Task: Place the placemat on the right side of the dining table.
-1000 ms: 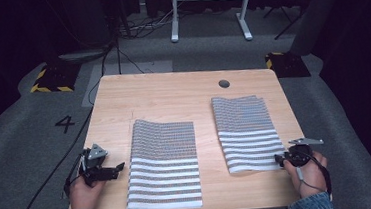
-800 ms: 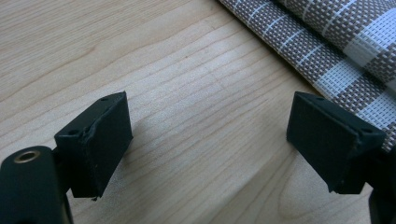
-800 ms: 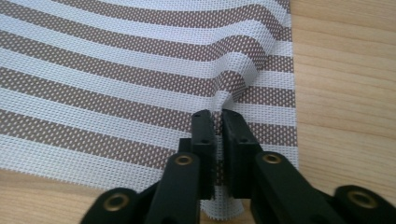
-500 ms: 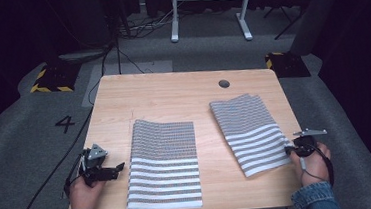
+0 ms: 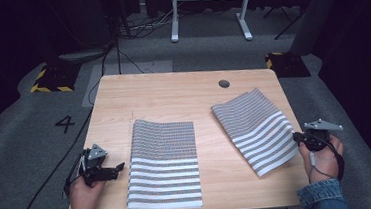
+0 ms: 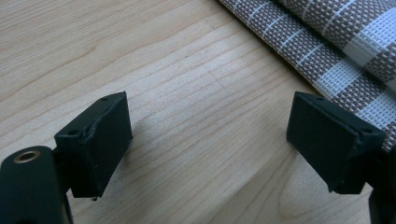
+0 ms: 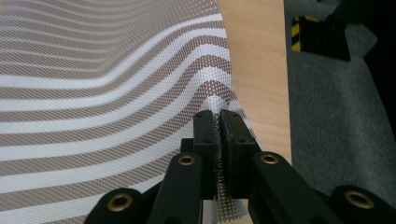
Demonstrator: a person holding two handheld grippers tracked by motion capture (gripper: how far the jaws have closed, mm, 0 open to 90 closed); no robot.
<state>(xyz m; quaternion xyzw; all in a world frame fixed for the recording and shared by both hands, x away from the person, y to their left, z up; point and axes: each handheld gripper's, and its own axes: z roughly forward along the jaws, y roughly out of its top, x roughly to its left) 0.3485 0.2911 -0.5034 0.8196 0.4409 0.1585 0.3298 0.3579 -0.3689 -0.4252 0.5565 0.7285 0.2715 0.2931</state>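
Note:
Two striped woven placemats lie on the wooden table [image 5: 172, 93]. The left placemat [image 5: 163, 161] rests flat near the front edge. The right placemat [image 5: 255, 126] sits skewed, its right edge lifted off the wood. My right gripper [image 5: 296, 138] is shut on that edge; in the right gripper view the jaws [image 7: 218, 116] pinch the mesh while the right placemat [image 7: 102, 84] curves away from them. My left gripper [image 5: 121, 169] rests on the table left of the flat mat, open, with bare wood between its jaws [image 6: 210, 140] and the left placemat's edge [image 6: 336, 42] just beyond.
A round cable hole [image 5: 224, 84] sits near the table's far right. Beyond the table stand a white frame's legs [image 5: 209, 12] and floor cables [image 5: 118, 44]. A painted 4 [image 5: 64, 124] marks the grey floor at left.
The right gripper closed on the right placemat's edge and rose, lifting that edge and swinging the mat askew. The left gripper and left placemat stayed put.

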